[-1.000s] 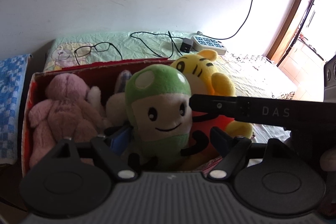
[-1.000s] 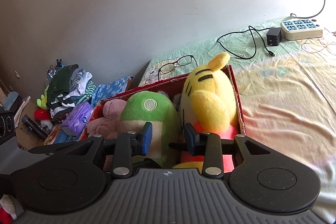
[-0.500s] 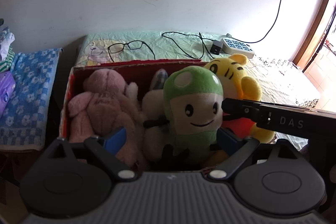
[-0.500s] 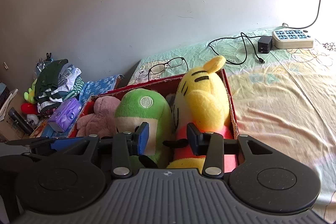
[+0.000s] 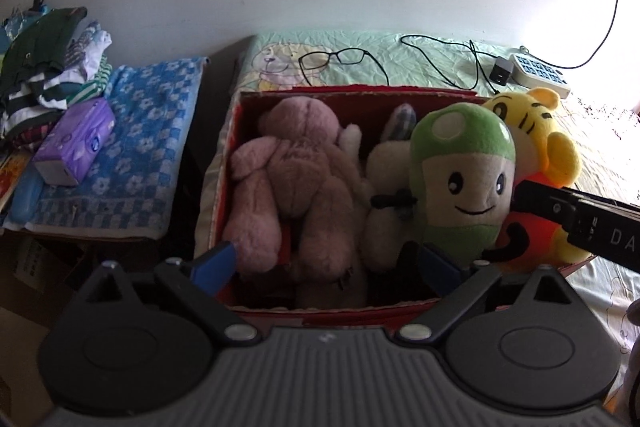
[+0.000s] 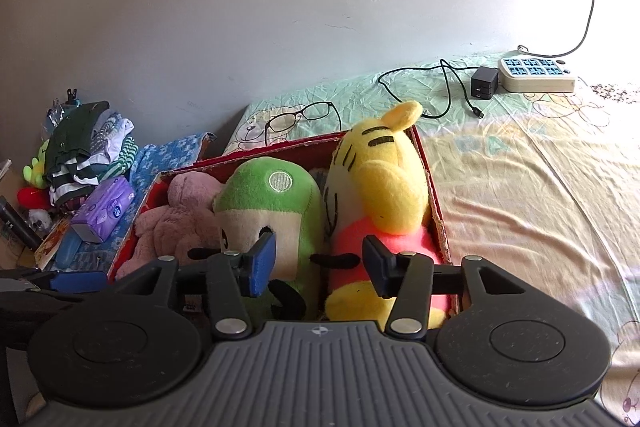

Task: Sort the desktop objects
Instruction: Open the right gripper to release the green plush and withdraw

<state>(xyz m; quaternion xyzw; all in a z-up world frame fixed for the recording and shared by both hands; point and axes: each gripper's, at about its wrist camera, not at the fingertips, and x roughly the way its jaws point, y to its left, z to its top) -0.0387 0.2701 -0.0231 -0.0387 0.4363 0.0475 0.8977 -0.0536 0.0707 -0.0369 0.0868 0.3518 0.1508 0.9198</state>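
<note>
There was one red box (image 5: 240, 131) on the bed, and four soft toys sat in it: one pink bear (image 5: 296, 171), one small cream toy (image 5: 386, 187), one green mushroom toy (image 5: 460, 179) and one yellow tiger (image 5: 536, 131). The cream toy was squeezed between the bear and the mushroom, so it was hard to see what animal it was. The left gripper (image 5: 326, 263) hung just over the near edge of the box. Its jaws had just been opening and stood wide apart, and they pressed on nothing, though the bear's legs lay between them in the left wrist view. The right gripper (image 6: 318, 261) hung over the mushroom and the tiger. Its jaws had just been opening too, and they squeezed no toy. Behind the box lay one pair of glasses (image 5: 340, 61), one black charger (image 5: 502, 71) with its wire, and one white power strip (image 5: 540, 77). Off to the side there was one blue towel (image 5: 136, 155), one purple tissue pack (image 5: 76, 141) and one pile of clothes (image 5: 44, 67). The pile was a jumble, so its pieces could not be counted.
</note>
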